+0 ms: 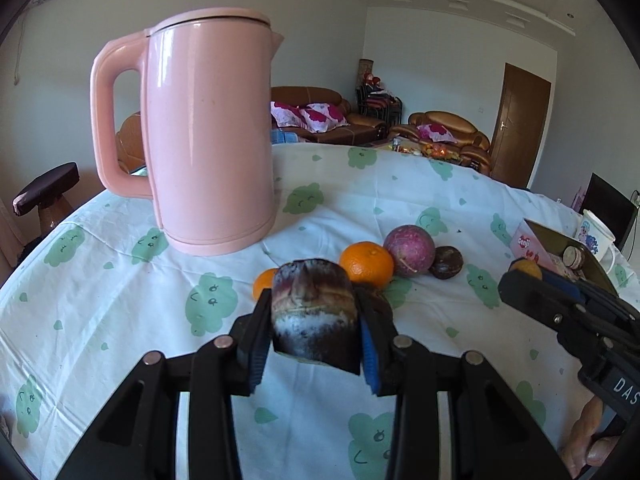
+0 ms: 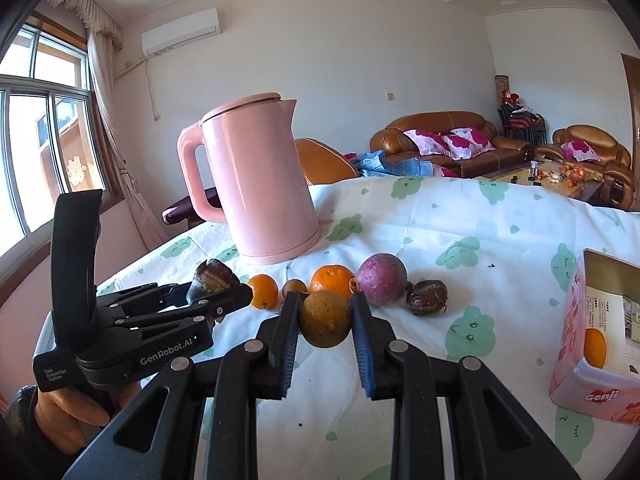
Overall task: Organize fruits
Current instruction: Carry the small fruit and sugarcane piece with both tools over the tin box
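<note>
A dark, wrinkled fruit point(image 1: 314, 312) with a whitish bloom on its lower half and a blunt, chunky shape sits clamped between the blue ribbed pads of the left gripper point(image 1: 314, 320), lifted clear of the tablecloth point(image 1: 120, 280); from the right wrist view this gripper reaches in from the left, roughly level, with a hand point(image 2: 68, 412) wrapped around its black handle. The right gripper point(image 2: 325, 320) points slightly downward and squeezes a dull, olive-orange citrus point(image 2: 325, 319) with a pitted skin, its jaws narrow around the fruit, which hangs above the cloth. On the table behind them lies a loose row of fruit: a small glossy orange point(image 2: 263, 291), a larger bright orange point(image 2: 333, 280), a round purple fruit point(image 2: 382, 279) with a speckled matt skin touching it, and a shrivelled dark brown fruit point(image 2: 426, 297) just beside that. A small brownish round fruit point(image 2: 295, 287) peeks out behind the right gripper's finger. A smooth pink kettle point(image 2: 264, 184) with a loop handle stands upright beyond the row. At the right, an open pink cardboard box point(image 2: 592, 368) holds another orange point(image 2: 595, 347). The cloth is white, creased, printed with green cloud faces.
</note>
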{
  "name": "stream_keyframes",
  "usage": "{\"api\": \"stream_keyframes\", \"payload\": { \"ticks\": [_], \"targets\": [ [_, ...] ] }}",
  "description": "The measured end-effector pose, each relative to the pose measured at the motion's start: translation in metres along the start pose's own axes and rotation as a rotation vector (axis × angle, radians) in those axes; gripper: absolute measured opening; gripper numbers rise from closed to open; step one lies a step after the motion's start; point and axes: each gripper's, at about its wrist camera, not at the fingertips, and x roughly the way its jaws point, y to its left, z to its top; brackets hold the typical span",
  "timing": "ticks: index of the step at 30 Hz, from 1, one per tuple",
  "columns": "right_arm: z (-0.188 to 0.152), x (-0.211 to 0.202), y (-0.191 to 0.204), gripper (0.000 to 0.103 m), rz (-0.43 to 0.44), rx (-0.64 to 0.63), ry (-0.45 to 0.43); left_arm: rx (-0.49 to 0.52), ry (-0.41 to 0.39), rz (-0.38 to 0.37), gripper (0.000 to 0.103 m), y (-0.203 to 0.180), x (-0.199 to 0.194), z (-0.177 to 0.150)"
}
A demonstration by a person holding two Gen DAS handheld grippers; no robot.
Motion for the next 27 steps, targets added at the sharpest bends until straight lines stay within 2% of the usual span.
{"api": "stream_keyframes", "payload": {
  "ticks": [9, 19, 27],
  "targets": [
    [0.004, -0.022, -0.021, 0.027, -0.093, 0.002, -0.066, 0.061, -0.014, -0.013, 0.04, -0.052, 0.004, 0.004],
    [0.004, -0.054, -0.068, 0.027, -0.227, 0.029, -0.119, 0.155, -0.078, -0.006, 0.04, -0.114, -0.002, 0.014],
    [0.003, -0.077, -0.102, 0.027, -0.313, 0.055, -0.142, 0.185, -0.113, -0.035, 0.04, -0.152, -0.005, 0.019]
  ]
}}
